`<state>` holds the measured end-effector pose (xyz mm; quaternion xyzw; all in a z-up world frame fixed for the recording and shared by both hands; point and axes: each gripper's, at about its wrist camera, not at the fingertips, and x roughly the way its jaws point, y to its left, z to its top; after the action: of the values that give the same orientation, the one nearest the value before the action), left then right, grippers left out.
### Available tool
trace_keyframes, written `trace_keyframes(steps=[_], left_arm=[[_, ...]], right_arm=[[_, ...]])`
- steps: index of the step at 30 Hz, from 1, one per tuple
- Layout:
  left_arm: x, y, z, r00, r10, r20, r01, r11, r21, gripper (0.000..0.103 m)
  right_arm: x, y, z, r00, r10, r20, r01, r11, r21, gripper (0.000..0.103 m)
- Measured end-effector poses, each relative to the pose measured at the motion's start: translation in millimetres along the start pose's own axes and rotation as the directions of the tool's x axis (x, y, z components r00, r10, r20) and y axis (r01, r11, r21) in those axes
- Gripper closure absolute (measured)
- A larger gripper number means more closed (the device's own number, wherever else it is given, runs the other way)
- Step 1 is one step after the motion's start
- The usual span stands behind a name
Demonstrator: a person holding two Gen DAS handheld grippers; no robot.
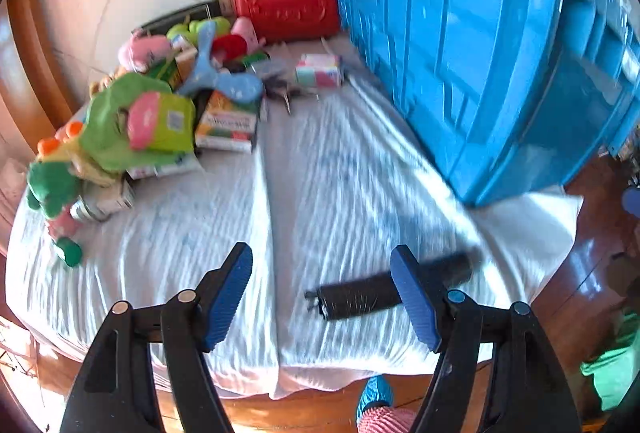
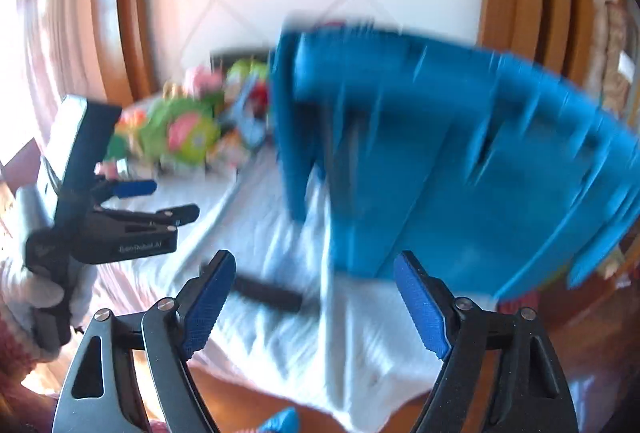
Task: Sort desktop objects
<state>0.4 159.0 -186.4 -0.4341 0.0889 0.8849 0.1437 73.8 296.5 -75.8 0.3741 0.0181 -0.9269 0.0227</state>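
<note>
Biggest before me is the blue plastic crate (image 1: 472, 45), tipped on its side on the white cloth (image 1: 320, 193) that covers the tabletop, filling the right of the scene. Behind it, against the tiled wall, stands a red carry case (image 1: 286, 7). To the left lies the heap of toys and boxes (image 1: 160, 105) waiting to be sorted: green plush, pink pieces, a blue propeller shape, small cartons. Near the cloth's front edge lies a black cylinder (image 1: 384, 293), partly hidden behind one blue pad. My left tongs (image 1: 322, 297) hang over the cloth, spread wide and gripping nothing; my right tongs (image 2: 314, 303) are likewise parted and empty, with the blurred black cylinder below them
</note>
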Motion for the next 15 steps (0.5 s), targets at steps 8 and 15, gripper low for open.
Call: trace_keyframes(steps=[8,15], left_arm=[[57.7,2.7,-58.9,0.998,-0.052,-0.046,0.051,0.999,-0.016,0.032],[81.7,8.7,-63.3,0.995,-0.081,-0.064,0.080,0.997,-0.012,0.032]], right_arm=[[121.1,9.8,-63.0,0.993,0.024,-0.119,-0.008,0.991,0.134,0.037],[141.3,13.3,-64.1,0.991,0.065,-0.113,-0.047,0.987,0.152,0.037]])
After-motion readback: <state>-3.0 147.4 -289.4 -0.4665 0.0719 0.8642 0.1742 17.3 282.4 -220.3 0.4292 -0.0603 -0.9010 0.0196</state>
